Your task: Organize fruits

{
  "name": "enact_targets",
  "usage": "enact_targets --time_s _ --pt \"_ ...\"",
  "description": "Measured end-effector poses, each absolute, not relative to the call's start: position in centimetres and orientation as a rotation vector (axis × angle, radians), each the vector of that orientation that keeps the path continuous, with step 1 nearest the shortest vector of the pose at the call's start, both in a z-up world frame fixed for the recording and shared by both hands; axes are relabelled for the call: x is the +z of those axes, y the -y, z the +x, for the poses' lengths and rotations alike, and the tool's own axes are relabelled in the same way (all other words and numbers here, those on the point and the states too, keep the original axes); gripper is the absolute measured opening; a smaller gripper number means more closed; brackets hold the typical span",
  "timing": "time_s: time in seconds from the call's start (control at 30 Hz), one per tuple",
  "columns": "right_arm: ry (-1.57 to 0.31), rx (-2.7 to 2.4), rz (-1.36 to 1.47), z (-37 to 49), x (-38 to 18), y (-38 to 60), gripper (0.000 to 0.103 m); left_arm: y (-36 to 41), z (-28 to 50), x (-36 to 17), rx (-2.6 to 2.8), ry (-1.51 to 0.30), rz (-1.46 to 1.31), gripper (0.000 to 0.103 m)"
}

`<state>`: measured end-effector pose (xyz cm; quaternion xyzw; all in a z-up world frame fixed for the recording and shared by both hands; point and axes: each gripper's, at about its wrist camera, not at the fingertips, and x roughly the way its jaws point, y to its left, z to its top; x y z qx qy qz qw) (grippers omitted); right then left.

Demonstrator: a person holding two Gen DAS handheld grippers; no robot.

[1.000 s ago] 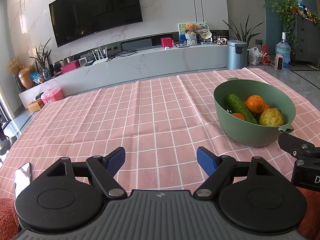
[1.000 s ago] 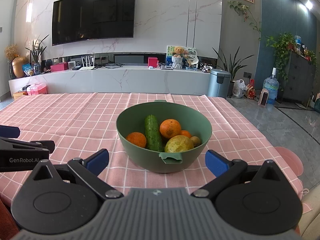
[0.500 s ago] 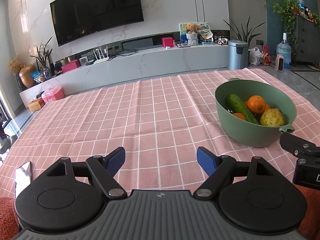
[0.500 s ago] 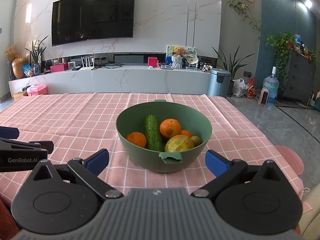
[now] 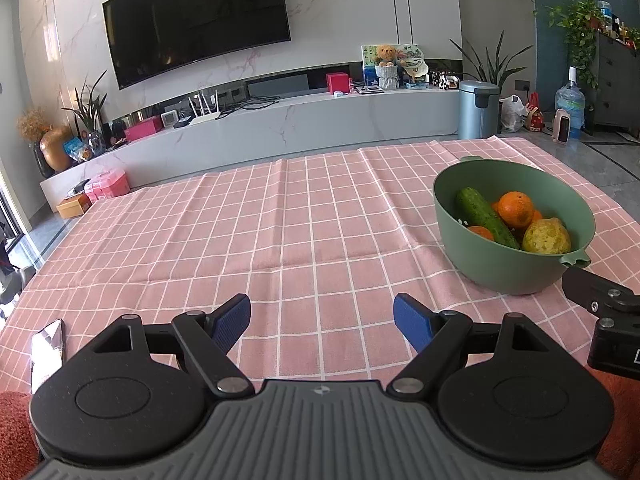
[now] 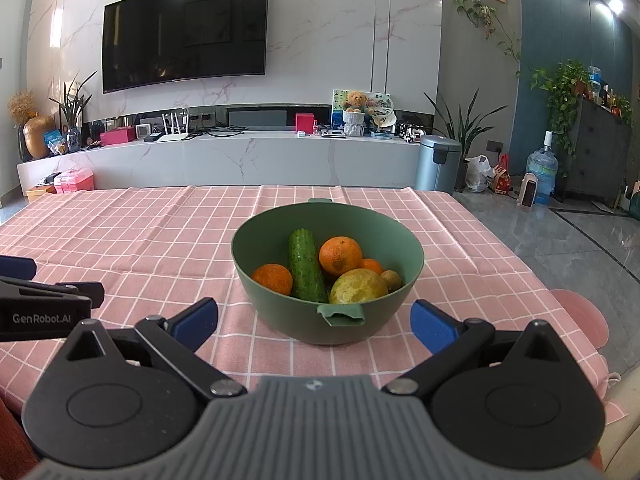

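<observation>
A green bowl (image 6: 280,312) stands on the pink checked tablecloth, straight ahead in the right wrist view and at the right in the left wrist view (image 5: 456,216). It holds a cucumber (image 6: 306,266), several oranges (image 6: 340,256), a yellow-green lemon (image 6: 358,286) and a small brown fruit (image 6: 391,279). My right gripper (image 6: 314,324) is open and empty, its fingertips either side of the bowl's near handle, short of it. My left gripper (image 5: 322,320) is open and empty above bare cloth, left of the bowl.
A phone (image 5: 47,350) lies at the table's near left edge. The right gripper shows at the right of the left wrist view (image 5: 600,300). A pink stool (image 6: 582,316) stands beside the table's right edge. A TV console runs along the far wall.
The left wrist view has shifted slightly, with the bowl a little further right and lower. The right gripper has not visibly moved. Both stay open.
</observation>
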<state>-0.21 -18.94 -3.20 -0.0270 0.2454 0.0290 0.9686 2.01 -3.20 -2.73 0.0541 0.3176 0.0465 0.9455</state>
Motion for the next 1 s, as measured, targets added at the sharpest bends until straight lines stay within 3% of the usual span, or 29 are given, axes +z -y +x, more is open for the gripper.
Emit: enact_targets --time_s 1.0 --pt "-0.516 0.061 -0.054 -0.02 -3.47 18.92 0.098 2.78 1.84 -1.89 0.076 -0.648 0.066 0.093"
